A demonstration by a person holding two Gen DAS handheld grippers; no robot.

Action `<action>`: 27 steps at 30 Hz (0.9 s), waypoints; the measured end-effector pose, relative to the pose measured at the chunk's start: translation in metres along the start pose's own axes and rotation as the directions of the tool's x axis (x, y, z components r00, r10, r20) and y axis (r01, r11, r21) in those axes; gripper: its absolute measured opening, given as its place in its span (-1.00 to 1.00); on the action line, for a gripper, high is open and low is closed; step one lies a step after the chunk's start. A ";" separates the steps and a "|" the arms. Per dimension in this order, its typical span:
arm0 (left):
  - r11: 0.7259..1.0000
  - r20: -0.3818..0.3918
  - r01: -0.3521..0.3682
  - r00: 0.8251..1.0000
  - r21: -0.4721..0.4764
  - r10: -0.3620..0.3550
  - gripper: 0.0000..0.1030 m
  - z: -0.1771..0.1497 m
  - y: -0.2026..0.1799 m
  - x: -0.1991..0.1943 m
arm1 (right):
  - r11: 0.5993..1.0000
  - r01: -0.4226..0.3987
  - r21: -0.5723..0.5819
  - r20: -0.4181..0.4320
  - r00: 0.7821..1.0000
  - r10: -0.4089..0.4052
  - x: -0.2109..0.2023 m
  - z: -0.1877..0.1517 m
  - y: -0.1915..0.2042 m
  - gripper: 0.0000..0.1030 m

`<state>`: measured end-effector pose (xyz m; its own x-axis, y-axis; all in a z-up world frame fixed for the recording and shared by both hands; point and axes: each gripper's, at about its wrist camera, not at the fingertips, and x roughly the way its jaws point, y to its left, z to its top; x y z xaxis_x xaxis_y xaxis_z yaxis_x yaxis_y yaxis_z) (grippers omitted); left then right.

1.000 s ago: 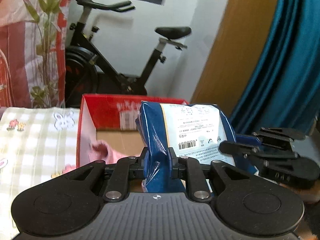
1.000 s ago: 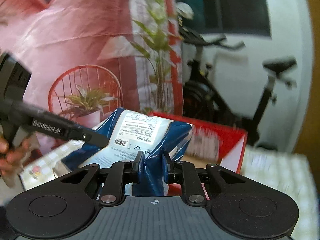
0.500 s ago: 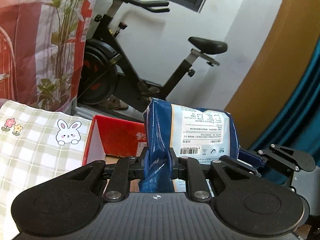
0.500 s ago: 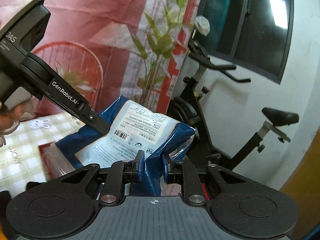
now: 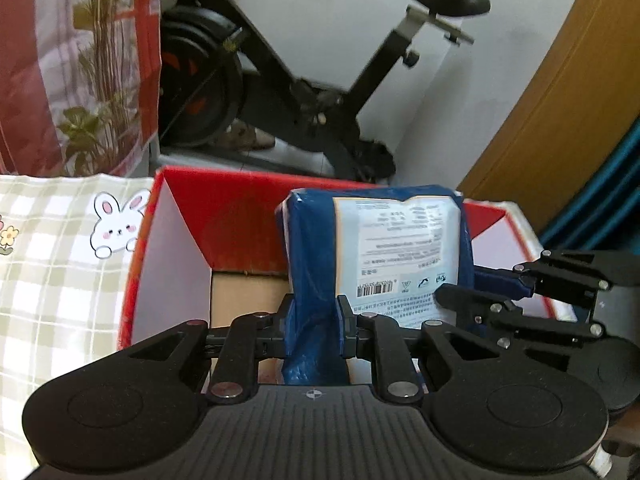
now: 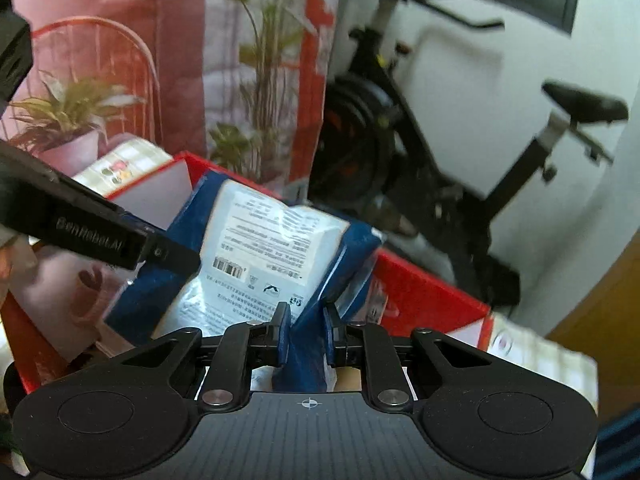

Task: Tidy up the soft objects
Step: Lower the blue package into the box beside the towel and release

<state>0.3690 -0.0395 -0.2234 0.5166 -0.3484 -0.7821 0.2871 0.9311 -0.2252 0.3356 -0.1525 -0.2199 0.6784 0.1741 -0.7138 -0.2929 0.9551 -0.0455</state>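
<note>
— What are those two black grabbers doing?

— They are both holding one soft blue pack. The left gripper is pinching a fold of the blue wrap at the bottom middle of its picture. The right gripper is pinching another fold at the bottom middle of its own picture. Both are squeezing tight on the pack — neither one is letting go.

— Why two grabbers for one pack?

— I think it is because the pack is squishy and floppy. With one pinch it would be sagging and swinging. With a pinch at each end it is staying flat, label side up.

— Where is the pack right now?

— It is hanging over the red box, in the middle of the picture, not resting inside yet. I am guessing they are getting ready to put it in there.

— Is anything already in the box?

— Yes, something pink and soft is lying at the lower left of the right picture. The brown floor of the box is showing beside it, so there is still room.

— Is anything getting in the way?

— The box walls are standing up all around, so the pack has to go down past them. The checked cloth with the bunny is lying just beside the box on the left. The exercise bike is standing behind, at the top, well apart.
</note>
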 end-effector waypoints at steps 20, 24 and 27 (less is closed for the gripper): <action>0.995 0.039 -0.041 0.999 0.089 0.038 -0.26 -0.003 -0.012 -0.038 | 0.999 0.019 0.047 -0.093 0.996 -0.015 -0.012 -0.004 0.008 -0.50; 0.989 0.078 -0.073 0.995 0.130 0.063 -0.26 -0.013 -0.019 -0.059 | 0.998 0.021 0.052 -0.068 0.998 -0.017 -0.034 -0.006 0.013 -0.47; 0.981 0.112 -0.100 0.990 0.163 0.082 -0.17 -0.022 -0.024 -0.077 | 0.997 0.018 0.078 -0.048 0.999 -0.014 -0.050 -0.009 0.016 -0.26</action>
<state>0.3042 -0.0321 -0.1708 0.6255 -0.2805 -0.7281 0.3619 0.9310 -0.0477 0.2911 -0.1477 -0.1914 0.6495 0.1487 -0.7457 -0.2271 0.9739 -0.0036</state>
